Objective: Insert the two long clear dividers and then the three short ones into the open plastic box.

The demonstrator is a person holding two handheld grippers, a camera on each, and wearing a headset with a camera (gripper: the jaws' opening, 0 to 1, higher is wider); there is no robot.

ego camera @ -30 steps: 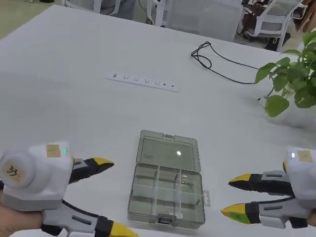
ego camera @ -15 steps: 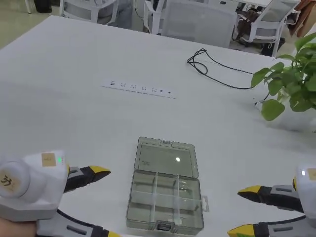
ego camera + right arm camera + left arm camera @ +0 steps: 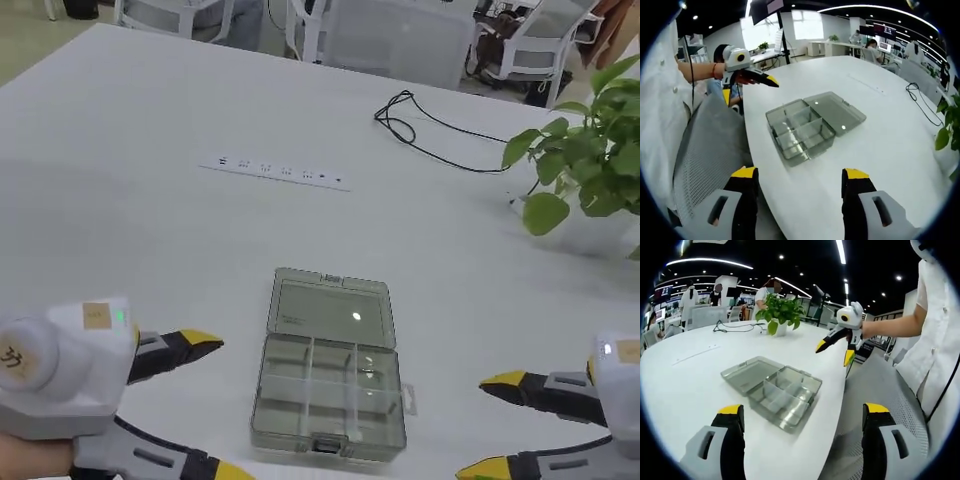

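The box (image 3: 328,400) lies open at the lower centre of the head view, with its lid (image 3: 331,312) folded flat on the worktop (image 3: 150,240) above the base. Clear dividers (image 3: 352,388) already stand in the base and cut it into a grid of small compartments. All of these look empty. Through the clear plastic I can't count the walls with confidence, so the grid may be complete or one short.

Your left tongs (image 3: 218,408) sit at lower left and your right tongs (image 3: 482,427) at lower right. Each is well apart from the box, spread wide and carrying nothing.

By the look of it, the inserting is at or near its end. A small clear piece (image 3: 410,398) touches the box's right edge. It could be a loose short divider or just a tab of the box. Your next move calls for checking that piece. If it is a divider, pinch it by its top edge with the right tongs and slide it straight down into its slots.
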